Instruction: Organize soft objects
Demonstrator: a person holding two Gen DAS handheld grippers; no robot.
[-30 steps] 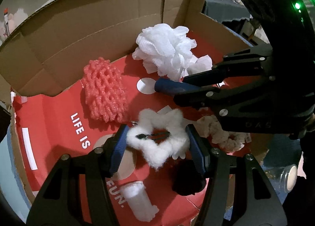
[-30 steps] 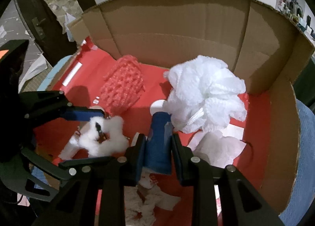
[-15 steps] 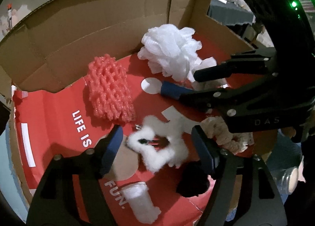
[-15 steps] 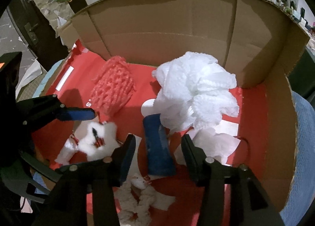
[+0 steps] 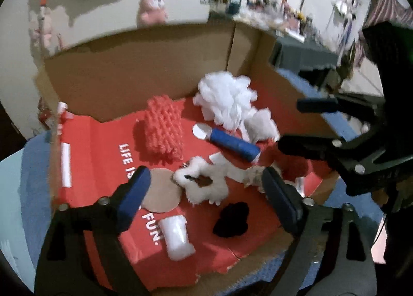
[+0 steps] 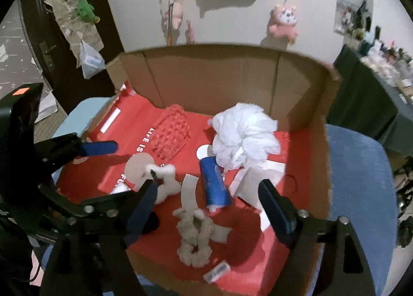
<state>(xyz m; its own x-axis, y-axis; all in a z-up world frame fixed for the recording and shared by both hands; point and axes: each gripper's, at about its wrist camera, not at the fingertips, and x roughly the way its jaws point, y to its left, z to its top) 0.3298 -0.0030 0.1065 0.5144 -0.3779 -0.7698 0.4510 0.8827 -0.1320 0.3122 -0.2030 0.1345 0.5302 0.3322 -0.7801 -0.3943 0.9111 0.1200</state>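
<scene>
Soft objects lie loose on the red floor of the cardboard box [image 6: 232, 84]: the white mesh pouf [image 6: 245, 136] at the back, the blue roll [image 6: 214, 185] beside it, and the fluffy white clip [image 5: 202, 183] nearer the front. A second ago each gripper was clamped on a piece; now the right gripper [image 6: 209, 208] and left gripper [image 5: 206, 195] hang above with jaws spread and empty. Both placements look finished. The roll sits beyond and between the right jaws, the clip below and between the left.
</scene>
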